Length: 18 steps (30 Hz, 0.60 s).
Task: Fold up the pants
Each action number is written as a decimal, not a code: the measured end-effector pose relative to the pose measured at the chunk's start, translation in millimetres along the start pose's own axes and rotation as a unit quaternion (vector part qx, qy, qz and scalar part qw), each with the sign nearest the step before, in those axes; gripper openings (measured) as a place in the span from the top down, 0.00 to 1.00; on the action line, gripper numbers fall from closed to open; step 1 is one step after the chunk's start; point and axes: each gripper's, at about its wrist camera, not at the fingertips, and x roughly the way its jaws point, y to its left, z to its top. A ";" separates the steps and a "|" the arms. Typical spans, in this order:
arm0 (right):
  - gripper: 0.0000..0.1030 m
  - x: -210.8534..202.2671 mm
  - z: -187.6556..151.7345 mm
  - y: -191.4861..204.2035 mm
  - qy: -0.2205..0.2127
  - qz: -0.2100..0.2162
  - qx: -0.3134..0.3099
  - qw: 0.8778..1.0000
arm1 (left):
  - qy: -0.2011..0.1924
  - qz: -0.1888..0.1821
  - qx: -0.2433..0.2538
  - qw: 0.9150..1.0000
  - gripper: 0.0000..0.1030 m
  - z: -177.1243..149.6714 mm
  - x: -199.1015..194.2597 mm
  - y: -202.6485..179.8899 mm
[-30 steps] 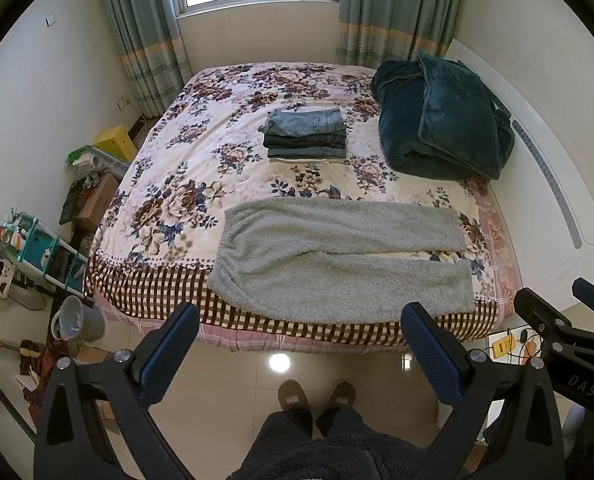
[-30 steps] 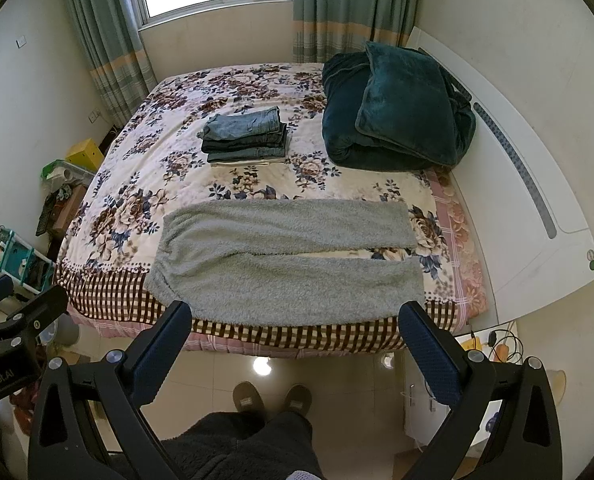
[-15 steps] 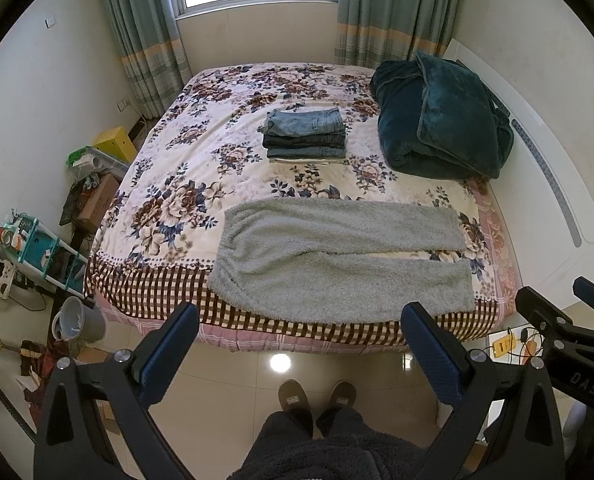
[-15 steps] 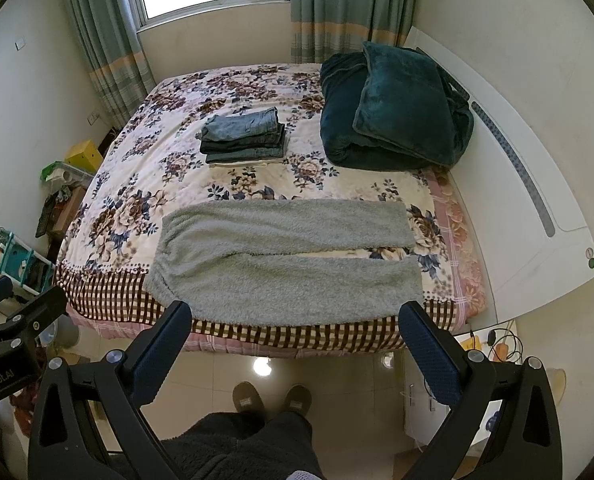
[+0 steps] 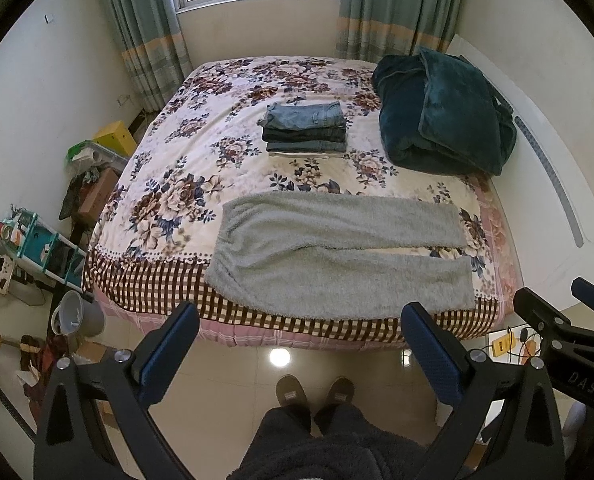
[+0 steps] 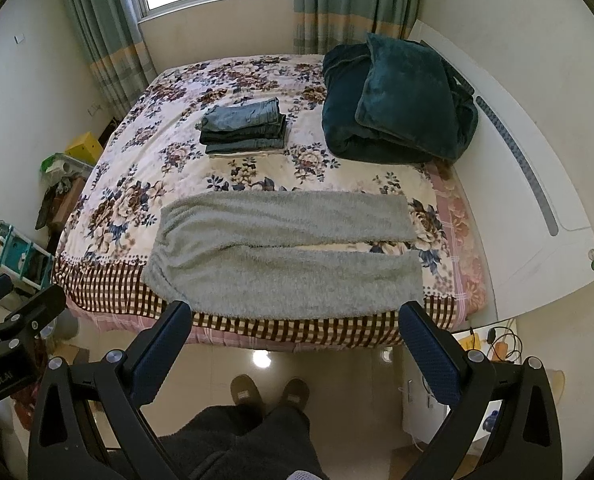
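Observation:
Grey fleece pants (image 5: 337, 256) (image 6: 285, 256) lie flat along the near edge of the bed, waistband to the left, both legs stretched to the right with a narrow gap between them. My left gripper (image 5: 301, 316) hangs open above the floor, short of the bed edge, holding nothing. My right gripper (image 6: 295, 314) is open too, at about the same distance from the pants. Each gripper shows at the side of the other's view.
The bed (image 5: 201, 184) has a floral cover. A stack of folded jeans (image 5: 305, 128) (image 6: 243, 128) sits mid-bed. A dark teal blanket (image 5: 441, 116) (image 6: 397, 100) is piled by the white headboard (image 6: 537, 184). A person's slippered feet (image 5: 315, 392) stand on the tiled floor. Clutter and a bucket (image 5: 77, 312) lie left.

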 end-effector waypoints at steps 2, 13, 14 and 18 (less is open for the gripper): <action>0.00 1.1 -0.9 0.4 -0.001 -0.001 0.000 1.000 | -0.002 0.006 -0.004 1.000 0.00 -1.1 8.5 -4.3; 0.00 114.5 56.8 -43.7 0.000 -0.013 0.026 1.000 | -0.021 0.091 -0.032 0.995 0.00 52.9 116.9 -24.5; 0.00 131.2 64.9 -47.3 0.002 -0.018 0.029 0.999 | -0.018 0.093 -0.034 0.995 0.00 54.8 128.0 -27.3; 0.00 206.3 97.8 -59.5 0.027 -0.031 0.045 0.998 | 0.014 0.107 -0.029 0.994 0.00 80.3 194.1 -37.6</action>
